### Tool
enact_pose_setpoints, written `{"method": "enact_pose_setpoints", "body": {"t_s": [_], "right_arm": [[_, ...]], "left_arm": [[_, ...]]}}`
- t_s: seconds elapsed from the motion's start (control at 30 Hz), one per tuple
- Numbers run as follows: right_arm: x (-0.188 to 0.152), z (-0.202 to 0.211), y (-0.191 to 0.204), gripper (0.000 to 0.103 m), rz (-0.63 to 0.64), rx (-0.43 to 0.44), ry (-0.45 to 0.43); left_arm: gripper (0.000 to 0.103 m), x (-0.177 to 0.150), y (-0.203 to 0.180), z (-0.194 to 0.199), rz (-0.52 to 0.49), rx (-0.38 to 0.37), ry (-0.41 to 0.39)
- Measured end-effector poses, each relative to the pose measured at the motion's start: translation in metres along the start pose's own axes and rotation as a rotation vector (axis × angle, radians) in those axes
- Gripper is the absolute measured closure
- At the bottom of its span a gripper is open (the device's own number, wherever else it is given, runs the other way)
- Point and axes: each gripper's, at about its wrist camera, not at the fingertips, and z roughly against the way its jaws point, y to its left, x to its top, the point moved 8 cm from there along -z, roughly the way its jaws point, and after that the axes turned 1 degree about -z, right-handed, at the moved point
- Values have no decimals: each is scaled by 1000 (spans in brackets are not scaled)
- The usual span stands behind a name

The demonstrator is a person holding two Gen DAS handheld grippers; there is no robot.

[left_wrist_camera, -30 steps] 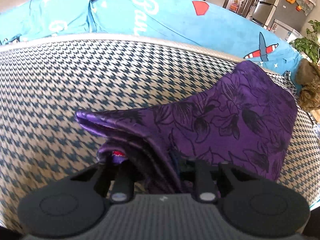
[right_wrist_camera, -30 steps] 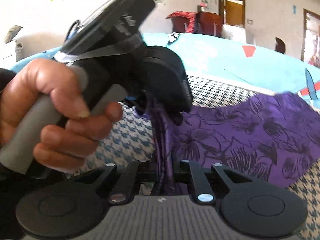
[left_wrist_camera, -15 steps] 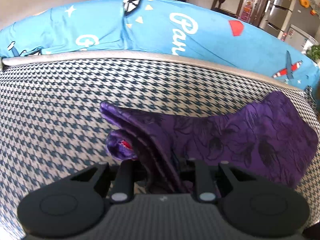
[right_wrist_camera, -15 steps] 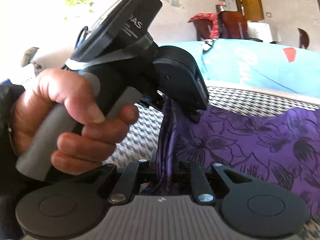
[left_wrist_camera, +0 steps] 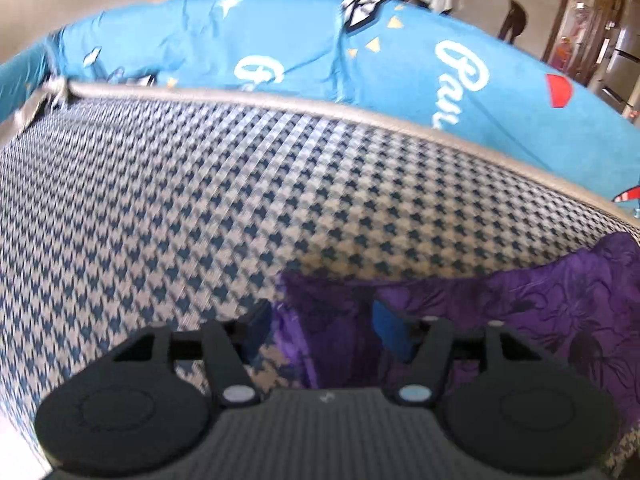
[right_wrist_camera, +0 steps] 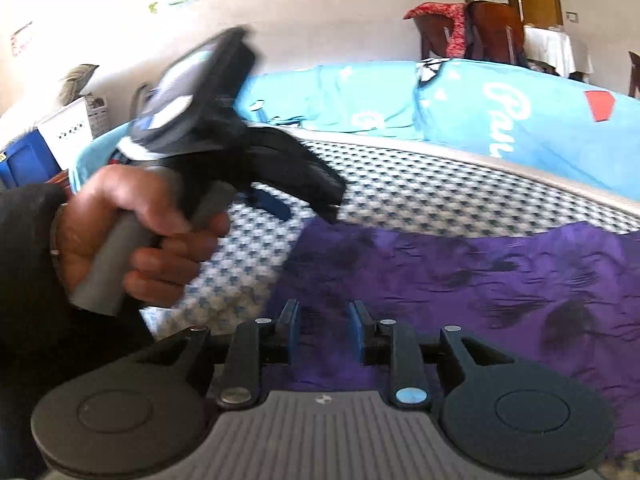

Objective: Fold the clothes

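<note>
Right wrist cam, nearest: my right gripper (right_wrist_camera: 323,326) has its blue pads (right_wrist_camera: 291,322) spread, nothing between them, purple cloth directly under the gap. Left wrist cam: left gripper (left_wrist_camera: 320,330) also spread wide, blue pads (left_wrist_camera: 386,330) apart, not pinching anything; I see the cloth's near-left edge sitting between and just beyond the fingers, touching neither as far as I can tell (blurred).

Purple floral garment (right_wrist_camera: 460,280) lies flat on the houndstooth-patterned surface (right_wrist_camera: 420,196), spreading from the near centre out to the right. Its left edge runs roughly in line with the right gripper's left finger. In the left cam the same garment (left_wrist_camera: 520,312) fills the near right corner, checked fabric (left_wrist_camera: 200,200) bare to the left.

Left of the garment in the right cam: a hand (right_wrist_camera: 140,232) in a dark sleeve grips the left tool's grey handle, the tool body above the checked surface, nose pointing at the garment's far-left corner. Motion blur there.

Further back: pale piped edge (left_wrist_camera: 360,114) of the checked surface, then a blue printed cover (left_wrist_camera: 320,56) with white lettering. Farthest: wall, chairs (right_wrist_camera: 492,32), doorway.
</note>
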Motion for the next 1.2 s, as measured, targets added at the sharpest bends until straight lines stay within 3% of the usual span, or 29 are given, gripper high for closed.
{"method": "enact_pose_setpoints", "body": {"t_s": [0.07, 0.27, 0.43, 0.93, 1.2], "right_arm": [[3, 3, -24, 71, -10, -47, 1], [10, 3, -91, 70, -146, -146, 34], [17, -6, -125, 70, -179, -191, 36], [29, -49, -168, 70, -266, -213, 9], [37, -66, -176, 70, -280, -180, -17]], "left_arm": [[29, 1, -11, 0, -18, -21, -13], [26, -4, -39, -9, -27, -89, 16], [19, -9, -49, -15, -29, -134, 30], [13, -27, -60, -37, -40, -153, 105], [6, -34, -64, -45, -52, -147, 135]]}}
